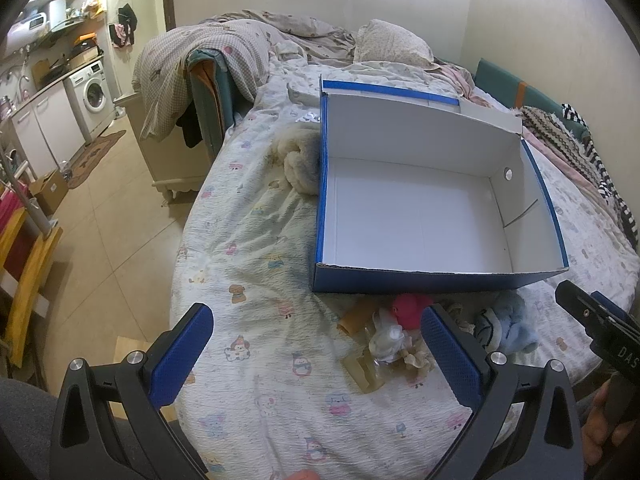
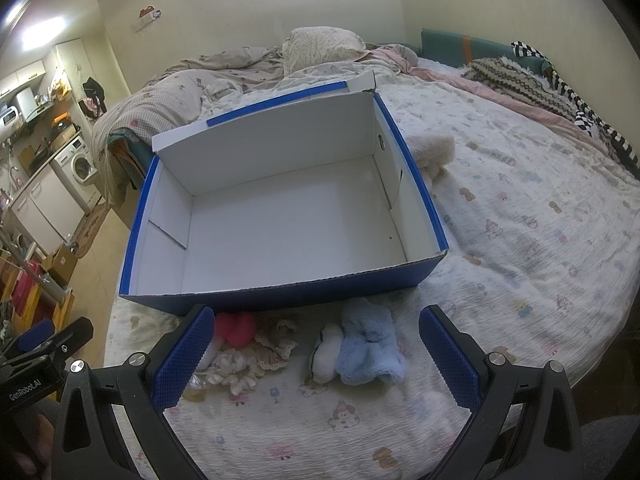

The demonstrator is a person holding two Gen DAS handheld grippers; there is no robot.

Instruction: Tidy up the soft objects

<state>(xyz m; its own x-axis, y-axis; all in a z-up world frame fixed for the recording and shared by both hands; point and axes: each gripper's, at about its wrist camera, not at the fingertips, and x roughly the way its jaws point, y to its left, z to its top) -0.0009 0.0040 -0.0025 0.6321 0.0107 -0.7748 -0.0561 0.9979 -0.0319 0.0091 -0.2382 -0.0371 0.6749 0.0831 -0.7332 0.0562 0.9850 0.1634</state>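
Both tools (image 1: 316, 344) (image 2: 316, 344) wide, empty | soft toys (image 2: 368, 342) before them, near box | box (image 2: 280, 220) empty, on bed (image 2: 520, 240)

left wrist: near, faces box (image 1: 420, 208) | right wrist: same box (image 2: 280, 208)

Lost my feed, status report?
Left gripper and right gripper open, empty. Blue box empty; soft items, blue plush included, lie before it. Nothing blocking.

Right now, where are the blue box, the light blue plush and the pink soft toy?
blue box (image 2: 280, 294): right wrist view, on its near outer wall.
light blue plush (image 2: 370, 344): right wrist view, mid-body.
pink soft toy (image 2: 236, 330): right wrist view, its rounded top.
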